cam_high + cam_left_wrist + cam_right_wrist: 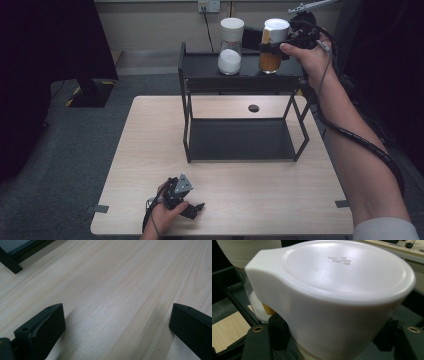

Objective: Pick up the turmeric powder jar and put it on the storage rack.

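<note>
Light wood table (150,150), pale grain running lengthwise, round cable hole (253,108) near far edge. Grey tape tabs at near-left (101,208) and near-right (342,203) edges. Black two-tier metal rack (187,125) stands on far half, legs on the tabletop. Top shelf (205,67) carries two white-lidded jars: left one (230,47) with white contents, right one (272,47) with orange contents. Lower shelf (240,140) bare. Table sits on grey carpet (75,150).

In the right gripper view, the white lid (332,295) hides the jar's body below it, and the second jar (247,252) is cut off at the far left edge. The left gripper's fingertips (42,327) run off the bottom edge.
</note>
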The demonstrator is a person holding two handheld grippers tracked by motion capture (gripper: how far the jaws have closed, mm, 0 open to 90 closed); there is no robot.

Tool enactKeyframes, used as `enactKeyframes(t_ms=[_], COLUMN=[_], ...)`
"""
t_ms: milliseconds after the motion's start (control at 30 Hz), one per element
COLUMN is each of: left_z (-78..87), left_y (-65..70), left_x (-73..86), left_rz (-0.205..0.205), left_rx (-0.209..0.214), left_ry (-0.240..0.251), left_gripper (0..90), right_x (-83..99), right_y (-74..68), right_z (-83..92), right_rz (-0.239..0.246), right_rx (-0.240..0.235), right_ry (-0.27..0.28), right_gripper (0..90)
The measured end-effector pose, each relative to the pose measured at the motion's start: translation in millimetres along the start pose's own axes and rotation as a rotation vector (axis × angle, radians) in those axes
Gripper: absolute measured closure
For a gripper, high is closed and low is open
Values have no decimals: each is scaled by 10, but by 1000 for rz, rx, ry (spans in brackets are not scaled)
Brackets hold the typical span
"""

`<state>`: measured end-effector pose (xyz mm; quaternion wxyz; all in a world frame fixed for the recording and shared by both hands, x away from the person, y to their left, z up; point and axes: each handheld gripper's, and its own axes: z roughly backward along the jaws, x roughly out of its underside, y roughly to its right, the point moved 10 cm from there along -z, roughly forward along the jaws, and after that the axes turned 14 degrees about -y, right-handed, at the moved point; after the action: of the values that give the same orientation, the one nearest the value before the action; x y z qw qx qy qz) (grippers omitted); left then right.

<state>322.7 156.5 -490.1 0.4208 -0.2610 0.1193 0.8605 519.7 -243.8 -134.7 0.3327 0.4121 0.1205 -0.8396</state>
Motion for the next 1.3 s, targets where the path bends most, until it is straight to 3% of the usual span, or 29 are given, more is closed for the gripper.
enactKeyframes(t_ms=[467,800,1067,1300], left_z=[0,0,0,0], left_y=[0,0,1,1], left_x=[0,0,0,0], left_rz=[0,-1,0,0], left_rx=[0,-1,0,-1], left_ry=[0,0,0,0], left_gripper=[0,0,0,0], right_x=[-20,46,57,81], right_y=[52,82,45,19], right_z=[-82,-68,-62,-49], right_rz=[-5,-37,-22,-49], right_rx=[0,-12,5,25], right_ry=[7,26,27,1], right_gripper=[304,302,295,114])
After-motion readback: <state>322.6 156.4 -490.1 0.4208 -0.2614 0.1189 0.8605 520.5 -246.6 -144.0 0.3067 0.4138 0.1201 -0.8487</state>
